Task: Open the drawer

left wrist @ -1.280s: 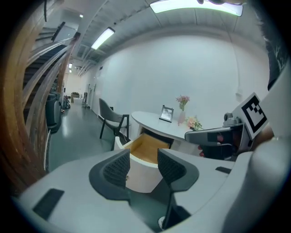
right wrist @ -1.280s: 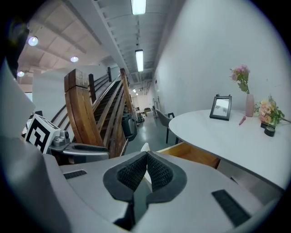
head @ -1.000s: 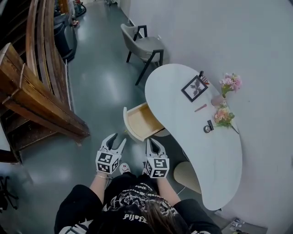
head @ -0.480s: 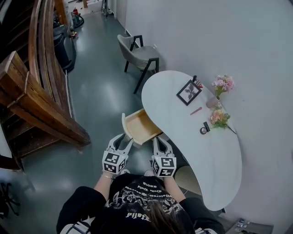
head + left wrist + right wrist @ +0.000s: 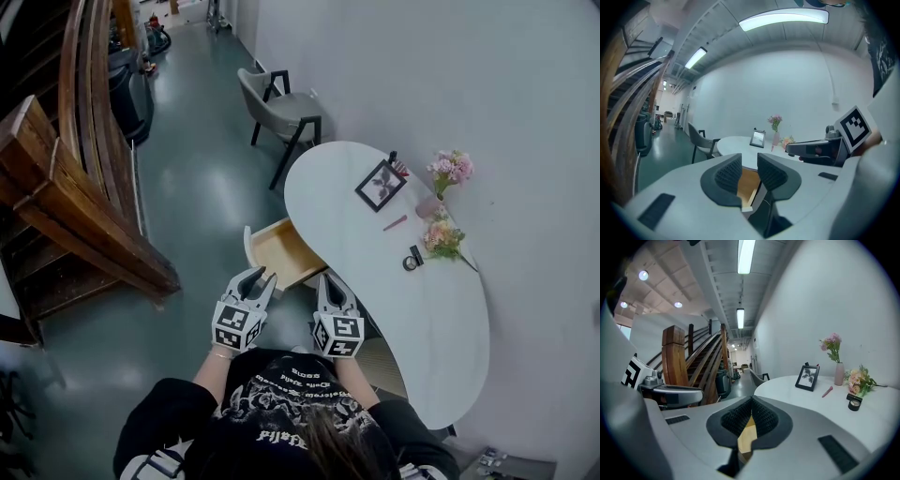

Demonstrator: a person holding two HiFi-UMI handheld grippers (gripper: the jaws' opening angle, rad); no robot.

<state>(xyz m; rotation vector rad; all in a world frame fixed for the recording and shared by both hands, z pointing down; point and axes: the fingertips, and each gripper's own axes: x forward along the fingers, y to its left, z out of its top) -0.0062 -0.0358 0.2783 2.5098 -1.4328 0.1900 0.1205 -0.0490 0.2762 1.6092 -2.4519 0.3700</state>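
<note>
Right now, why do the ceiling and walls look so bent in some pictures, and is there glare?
Left gripper view: the wide lens bows the ceiling lamp and blackens the corners. Right gripper view: same bulge, lamps blown out white. Head view: even light, soft sheen on the floor.

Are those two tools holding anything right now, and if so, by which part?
Nothing is held. The left tool, whose jaws have just been closing, is empty, with the jaws apart; the right tool is shut on nothing.
</note>
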